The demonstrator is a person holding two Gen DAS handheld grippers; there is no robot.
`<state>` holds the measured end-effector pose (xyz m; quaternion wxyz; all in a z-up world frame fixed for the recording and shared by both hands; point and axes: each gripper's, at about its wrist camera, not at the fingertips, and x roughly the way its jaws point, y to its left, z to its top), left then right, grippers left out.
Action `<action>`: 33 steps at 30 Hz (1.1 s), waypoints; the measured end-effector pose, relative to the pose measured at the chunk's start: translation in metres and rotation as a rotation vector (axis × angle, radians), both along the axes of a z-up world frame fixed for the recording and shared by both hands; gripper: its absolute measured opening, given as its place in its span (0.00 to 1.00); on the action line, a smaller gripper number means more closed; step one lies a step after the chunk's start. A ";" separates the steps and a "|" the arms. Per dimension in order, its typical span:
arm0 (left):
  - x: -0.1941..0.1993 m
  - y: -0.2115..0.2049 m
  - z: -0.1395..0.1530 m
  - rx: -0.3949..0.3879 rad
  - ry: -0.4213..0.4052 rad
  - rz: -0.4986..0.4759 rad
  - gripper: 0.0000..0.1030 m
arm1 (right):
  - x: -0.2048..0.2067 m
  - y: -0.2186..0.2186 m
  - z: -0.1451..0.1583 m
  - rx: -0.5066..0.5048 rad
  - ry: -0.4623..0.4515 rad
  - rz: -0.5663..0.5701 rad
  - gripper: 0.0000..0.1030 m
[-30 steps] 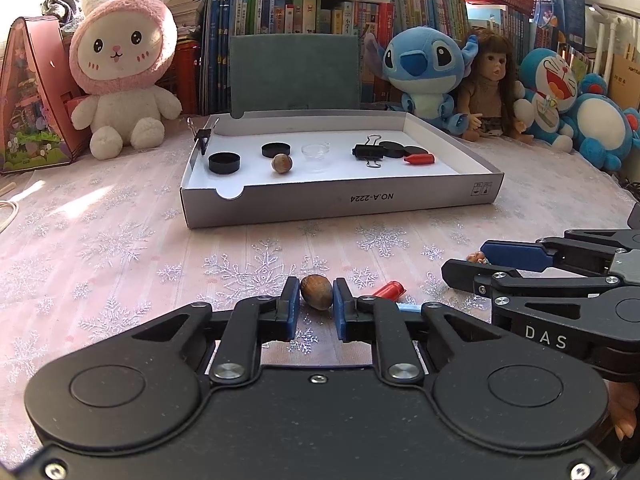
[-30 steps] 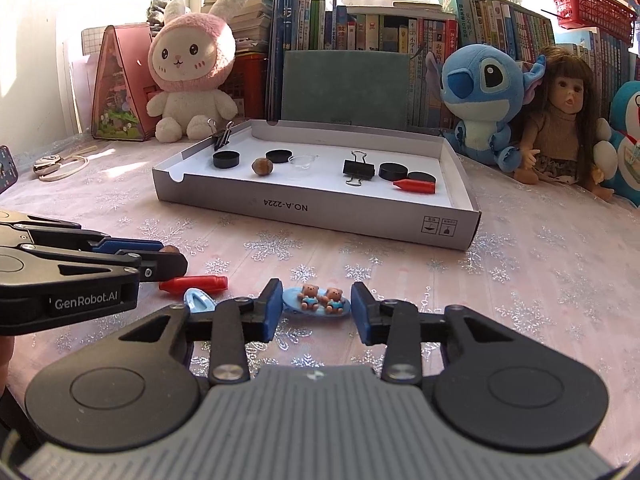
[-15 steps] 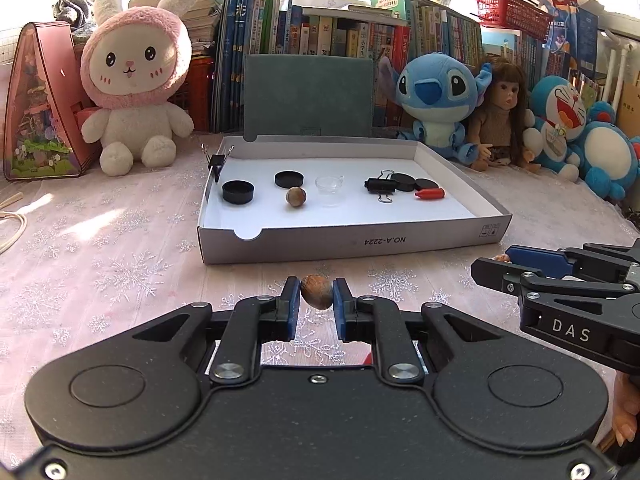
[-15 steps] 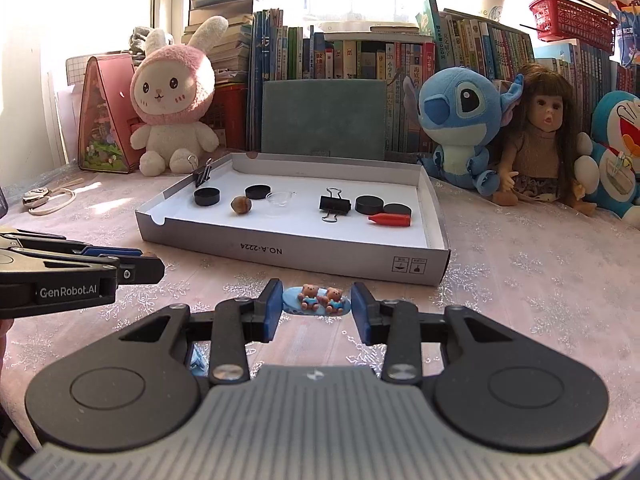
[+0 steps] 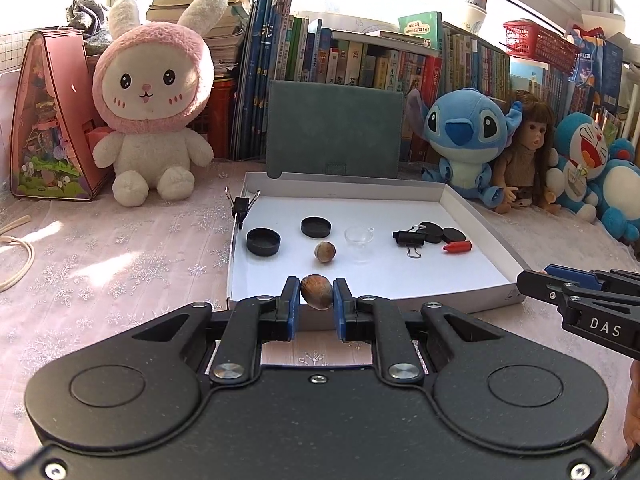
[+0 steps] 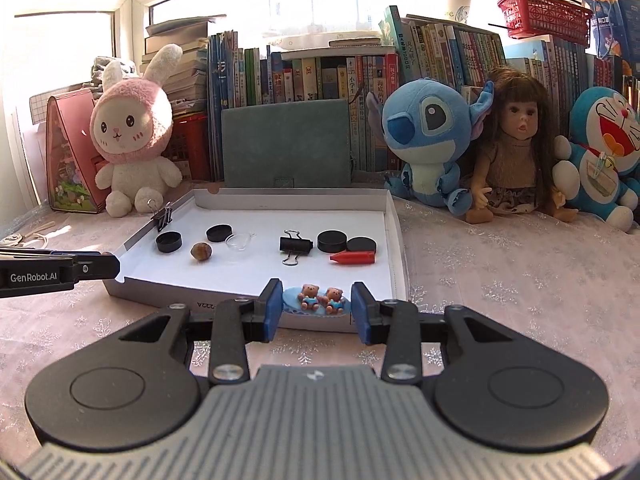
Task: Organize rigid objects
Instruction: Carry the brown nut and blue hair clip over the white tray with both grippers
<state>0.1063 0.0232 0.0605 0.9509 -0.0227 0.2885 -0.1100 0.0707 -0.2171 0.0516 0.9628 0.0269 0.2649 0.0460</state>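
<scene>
My left gripper [image 5: 316, 300] is shut on a brown nut [image 5: 316, 297] and holds it over the near edge of the white box tray [image 5: 476, 220]. My right gripper [image 6: 316, 302] is shut on a blue oval clip with two small bears [image 6: 318, 299], held over the tray's near right corner [image 6: 394, 240]. In the tray lie a second nut [image 5: 325, 252], black caps [image 5: 263, 241], a clear cup [image 5: 359, 237], a black binder clip [image 5: 409, 239] and a red crayon [image 5: 457, 246].
Another binder clip [image 5: 240, 205] is clipped on the tray's left wall. Plush toys, a doll [image 6: 516, 148] and a row of books line the back. A pink snowflake cloth [image 5: 100, 264] covers the table. The right gripper's tip [image 5: 580, 296] shows at the right of the left wrist view.
Both grippers have risen from the cloth and moved forward to the tray's near edge, each still holding its object. The red crayon and blue piece left on the cloth are out of view.
</scene>
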 end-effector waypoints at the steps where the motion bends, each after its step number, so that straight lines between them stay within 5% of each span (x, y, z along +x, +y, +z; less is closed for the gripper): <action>1: 0.005 0.001 0.001 -0.006 0.006 -0.004 0.16 | 0.004 -0.002 0.001 0.003 0.004 -0.003 0.42; 20: 0.105 0.004 -0.027 0.010 0.195 0.098 0.16 | 0.088 -0.014 -0.002 0.044 0.155 -0.036 0.42; 33: 0.127 -0.004 -0.042 0.042 0.204 0.115 0.16 | 0.131 0.001 -0.026 0.119 0.282 -0.004 0.42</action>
